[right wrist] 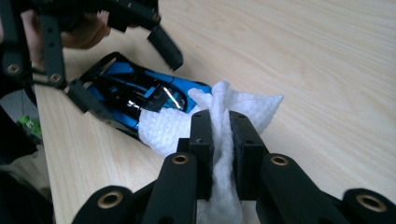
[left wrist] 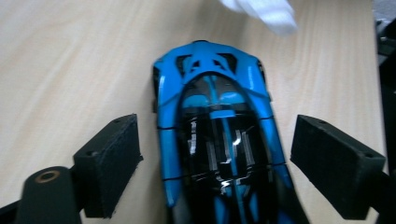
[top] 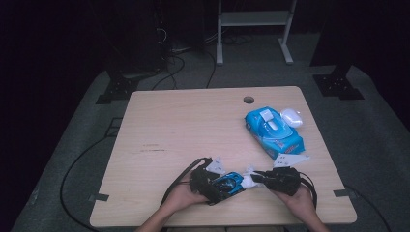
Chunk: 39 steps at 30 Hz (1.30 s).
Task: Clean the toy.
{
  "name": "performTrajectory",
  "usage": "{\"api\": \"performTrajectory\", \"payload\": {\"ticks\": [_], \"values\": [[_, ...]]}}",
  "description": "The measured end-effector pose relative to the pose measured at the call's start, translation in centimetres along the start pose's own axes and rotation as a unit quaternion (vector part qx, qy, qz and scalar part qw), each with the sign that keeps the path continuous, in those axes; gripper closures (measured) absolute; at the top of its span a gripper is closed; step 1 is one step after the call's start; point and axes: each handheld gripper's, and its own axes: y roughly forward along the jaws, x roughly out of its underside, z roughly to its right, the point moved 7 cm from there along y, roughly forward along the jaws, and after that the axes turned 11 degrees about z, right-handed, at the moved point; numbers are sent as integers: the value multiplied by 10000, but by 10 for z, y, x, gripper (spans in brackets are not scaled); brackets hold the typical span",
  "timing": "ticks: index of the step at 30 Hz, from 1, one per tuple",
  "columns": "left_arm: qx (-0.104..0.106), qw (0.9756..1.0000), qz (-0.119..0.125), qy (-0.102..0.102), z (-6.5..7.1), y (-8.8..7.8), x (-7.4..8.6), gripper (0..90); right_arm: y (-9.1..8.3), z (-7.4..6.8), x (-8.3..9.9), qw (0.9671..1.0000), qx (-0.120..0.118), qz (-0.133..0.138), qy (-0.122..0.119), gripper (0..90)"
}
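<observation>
With the blue toy car [left wrist: 219, 140] lying on the table [top: 183, 125] between the spread jaws of the left gripper [left wrist: 217, 168], untouched, the right gripper [right wrist: 221, 140], clamped on a white wipe [right wrist: 233, 112], seems mid-wipe; the next move needs a steadier car.

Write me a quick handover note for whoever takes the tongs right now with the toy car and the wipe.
Left tongs: open, pads either side of the blue toy car without touching it; the car sits on the table.
Right tongs: shut on the white wipe, which lies against one end of the car.
Blue wipes pack sits at the table's far right, a small white object beside it.
Done: wipe pulled out and brought to the car.
Left, probably: steady the car again and wipe over its body.
</observation>
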Motion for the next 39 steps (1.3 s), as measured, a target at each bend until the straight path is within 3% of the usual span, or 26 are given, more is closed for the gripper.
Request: {"api": "performTrajectory", "payload": {"ticks": [3,6,10,12,22,39], "values": [[-75,9996,-191,193,2,5,3,145,-2,2,-2,10000,39,59,27,802],[-135,9993,-295,204,1,10,6,147,-4,4,-3,9999,74,109,22,802],[-220,9990,-320,215,1,12,8,156,-5,6,-3,9998,106,128,62,801],[-218,9989,-328,271,1,13,10,218,-5,7,-2,9998,107,136,74,801],[-235,9991,-328,128,-1,13,8,243,-4,7,-1,9999,87,109,88,801],[-214,9984,-374,378,1,9,6,280,-6,7,-2,9998,83,149,121,801]]}}
